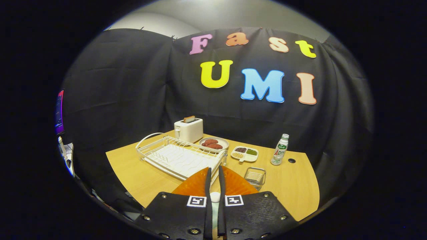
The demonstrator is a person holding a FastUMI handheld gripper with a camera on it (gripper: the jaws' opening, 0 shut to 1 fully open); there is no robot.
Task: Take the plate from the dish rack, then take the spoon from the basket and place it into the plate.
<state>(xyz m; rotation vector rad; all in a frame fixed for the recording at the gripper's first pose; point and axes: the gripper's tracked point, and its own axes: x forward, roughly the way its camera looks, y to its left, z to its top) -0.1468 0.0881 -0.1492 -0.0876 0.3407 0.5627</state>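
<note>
Staged kitchen booth: toaster (pixel 188 130), dish rack (pixel 180 156), table (pixel 293 186).

black cloth wall (pixel 133 83), pale ceiling (pixel 217 13) above, wooden table (pixel 293 186)

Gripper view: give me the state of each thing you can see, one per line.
Claw: shut on a white spoon.
Orange plate: flat on table, under the claw.
Dish rack: empty.
Wire basket: empty.
Toaster: bread in slot.
Bottle: upright, capped.
</note>
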